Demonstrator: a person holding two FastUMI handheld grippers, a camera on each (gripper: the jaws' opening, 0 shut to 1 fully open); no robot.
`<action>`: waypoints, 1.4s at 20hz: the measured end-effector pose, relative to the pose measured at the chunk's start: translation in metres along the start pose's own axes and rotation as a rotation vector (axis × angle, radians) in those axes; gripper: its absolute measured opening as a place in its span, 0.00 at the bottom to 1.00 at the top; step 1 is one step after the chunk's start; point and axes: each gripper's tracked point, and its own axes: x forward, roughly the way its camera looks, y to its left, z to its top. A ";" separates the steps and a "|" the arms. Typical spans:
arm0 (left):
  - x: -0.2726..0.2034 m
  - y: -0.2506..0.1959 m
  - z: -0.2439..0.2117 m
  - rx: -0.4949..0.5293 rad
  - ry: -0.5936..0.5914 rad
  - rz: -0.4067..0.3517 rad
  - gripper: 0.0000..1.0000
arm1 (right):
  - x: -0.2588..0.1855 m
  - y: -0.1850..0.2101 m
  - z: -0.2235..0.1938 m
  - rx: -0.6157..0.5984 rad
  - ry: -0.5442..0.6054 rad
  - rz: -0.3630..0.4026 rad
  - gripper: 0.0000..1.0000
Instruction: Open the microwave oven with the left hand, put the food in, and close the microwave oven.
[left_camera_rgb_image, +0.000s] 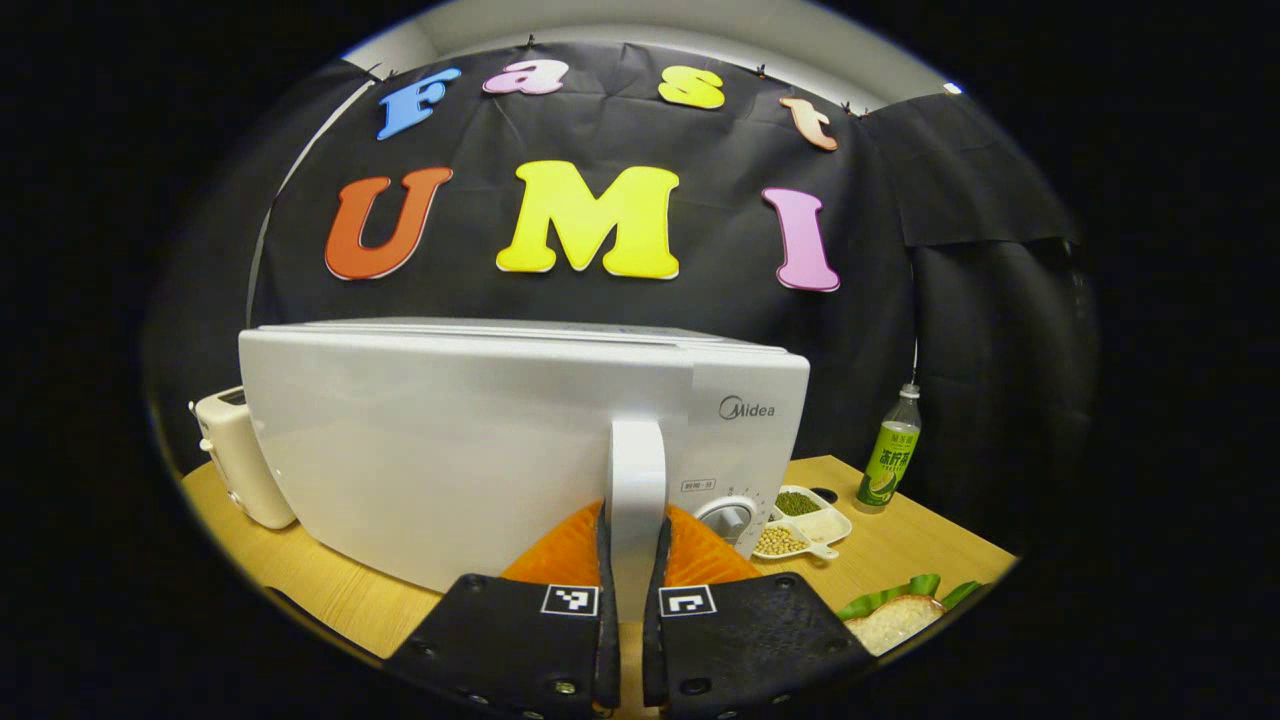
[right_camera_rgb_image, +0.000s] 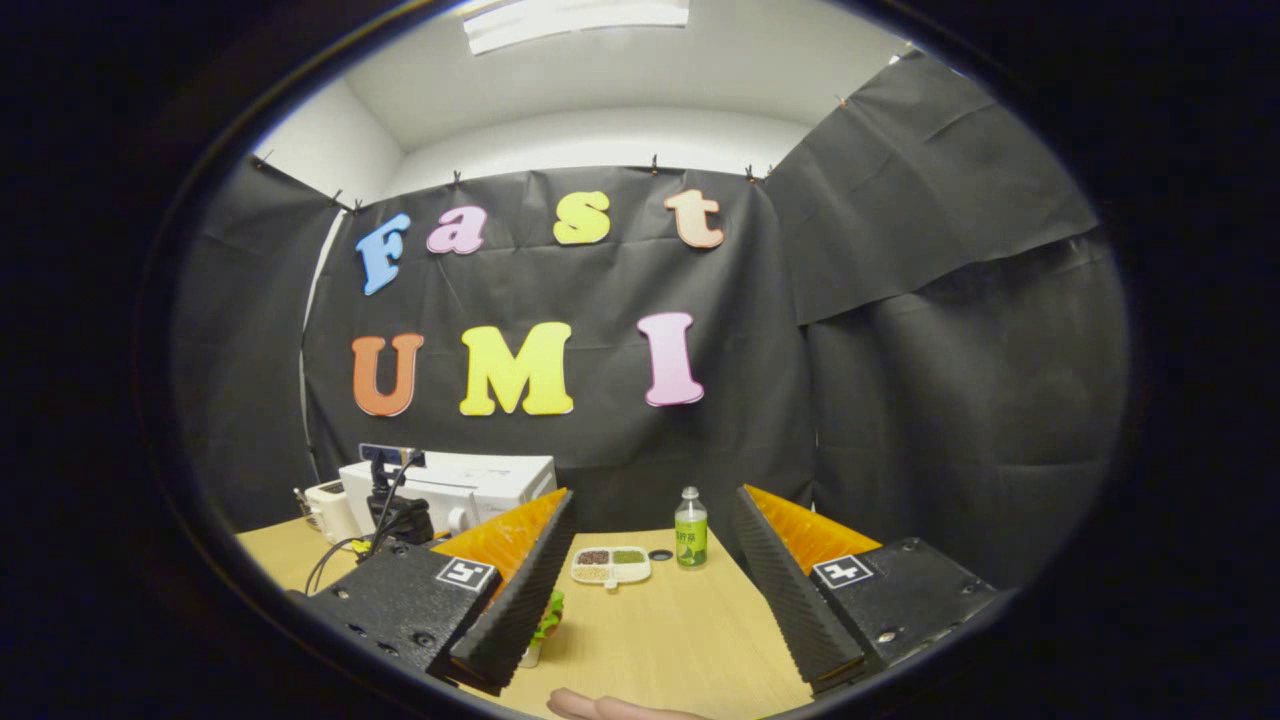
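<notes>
- Right now your left gripper is clamped on the microwave's door handle, one finger pressing each side of that upright white bar.
- Its long axis runs vertical, and your fingers straddle it near the lower end, so the grip sits square across the bar.
- Outward from the handle, the microwave door spreads to the left of the bar, while the control dial sits just to its right; I judge the hinge to be on the far left edge, so the pull should swing toward you and leftward.
- Your right gripper hangs with its fingers spread wide, holding nothing, well back from the microwave, which lies ahead and to its left.
- Near that gripper's left finger, the food, with green leaf showing, sits on the wooden table.
- Beyond it stand a divided snack tray and a green bottle.
</notes>
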 end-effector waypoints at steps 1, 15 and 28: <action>-0.006 0.001 0.002 0.005 -0.018 -0.023 0.08 | -0.002 0.002 -0.001 -0.005 0.008 0.005 1.00; -0.142 0.038 -0.013 0.015 -0.058 -0.203 0.08 | -0.040 0.057 0.014 0.011 0.015 0.096 1.00; -0.253 0.164 -0.030 0.036 -0.071 -0.107 0.07 | -0.067 0.123 0.011 0.010 0.096 0.216 0.91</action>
